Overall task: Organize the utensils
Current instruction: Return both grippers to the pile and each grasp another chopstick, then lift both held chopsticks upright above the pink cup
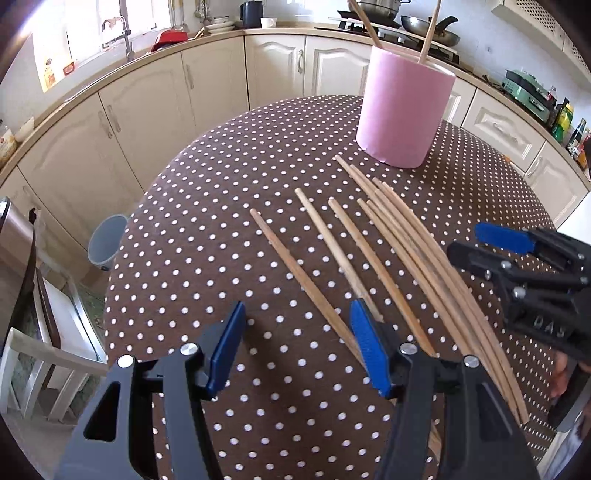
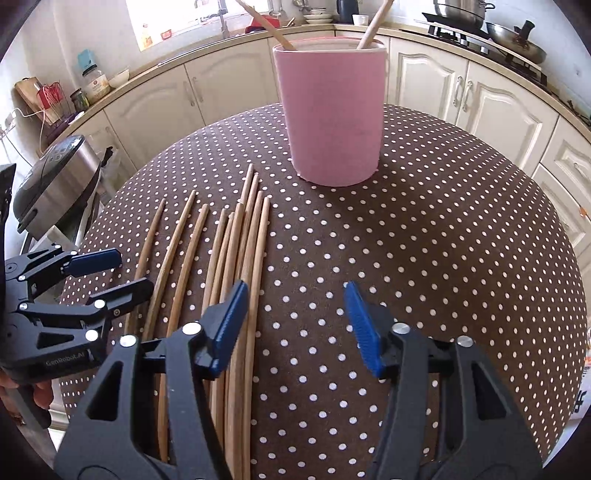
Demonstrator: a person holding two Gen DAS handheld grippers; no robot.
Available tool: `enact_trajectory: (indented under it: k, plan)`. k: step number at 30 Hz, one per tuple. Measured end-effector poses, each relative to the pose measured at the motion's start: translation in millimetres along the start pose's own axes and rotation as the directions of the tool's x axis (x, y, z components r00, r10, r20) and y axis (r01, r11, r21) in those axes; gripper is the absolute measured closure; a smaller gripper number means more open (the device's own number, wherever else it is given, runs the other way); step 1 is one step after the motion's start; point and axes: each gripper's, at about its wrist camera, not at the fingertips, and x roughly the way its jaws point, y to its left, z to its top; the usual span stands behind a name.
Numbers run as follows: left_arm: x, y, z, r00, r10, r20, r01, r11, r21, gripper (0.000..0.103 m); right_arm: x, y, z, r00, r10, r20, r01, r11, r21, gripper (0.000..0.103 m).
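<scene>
The tabletop was covered by a brown cloth with white dots. A pink cylindrical holder was stood upright toward its far side, and two wooden chopsticks were leaned inside it. The remaining loose chopsticks were laid flat on the cloth, near the holder's base and to its left in the right wrist view, fanned out roughly parallel with their tips toward the holder. The left tool was held partly open above the outer sticks of the fan; one stick was seen between its blue pads, but no contact was observed. The right tool was held partly open, with nothing gripped; its left pad was positioned over the rightmost sticks.
</scene>
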Motion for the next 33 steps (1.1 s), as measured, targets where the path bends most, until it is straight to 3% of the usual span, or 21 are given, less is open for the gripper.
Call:
enact_trajectory:
  k: [1, 3, 9, 14, 17, 21, 24, 31, 33]
  plan:
    - [-0.3, 0.3, -0.5, 1.0, 0.0, -0.001, 0.0, 1.0, 0.004, 0.044, 1.9, 3.2, 3.1, 1.0, -0.005, -0.007, 0.005, 1.0, -0.008, 0.061]
    - [-1.3, 1.6, -1.7, 1.0, -0.004, 0.001, 0.004, 1.0, 0.006, 0.044, 4.1, 4.5, 6.0, 1.0, -0.006, -0.018, 0.005, 1.0, -0.027, 0.065]
    - [-2.8, 8.0, -3.2, 1.0, 0.011, -0.01, -0.011, 1.0, 0.008, 0.044, 13.2, 12.2, 13.6, 0.998, 0.013, -0.055, -0.016, 0.999, -0.051, 0.066]
    - [-4.4, 17.2, -3.1, 0.999, -0.037, -0.007, 0.037, 0.999, -0.027, 0.045, 23.0, 26.6, 20.9, 0.998, -0.022, -0.067, 0.015, 0.995, -0.098, 0.068]
    - [-2.0, 20.4, 1.0, 1.0, -0.019, -0.011, 0.019, 0.999, -0.027, 0.056, 30.3, 38.0, 28.5, 0.996, -0.039, -0.083, 0.029, 0.992, -0.12, 0.072]
    - [-0.2, 28.4, 6.1, 1.0, -0.013, -0.014, 0.013, 0.998, -0.055, 0.074, 38.0, 51.5, 37.9, 0.993, -0.053, -0.108, 0.035, 0.986, -0.166, 0.092]
    - [1.7, 32.3, 9.2, 1.0, 0.0, -0.01, 0.0, 0.997, -0.074, 0.087, 47.5, 64.6, 47.9, 0.992, -0.059, -0.116, 0.037, 0.983, -0.18, 0.095]
    - [4.4, 33.8, 13.0, 1.0, -0.009, -0.002, 0.009, 0.997, -0.079, 0.093, 51.8, 64.6, 54.0, 0.993, -0.02, -0.118, 0.003, 0.99, -0.143, 0.097]
    - [3.7, 34.5, 14.7, 0.999, -0.052, -0.009, 0.051, 0.994, -0.093, 0.097, 46.3, 58.9, 49.9, 0.994, -0.009, -0.109, -0.006, 0.991, -0.135, 0.097]
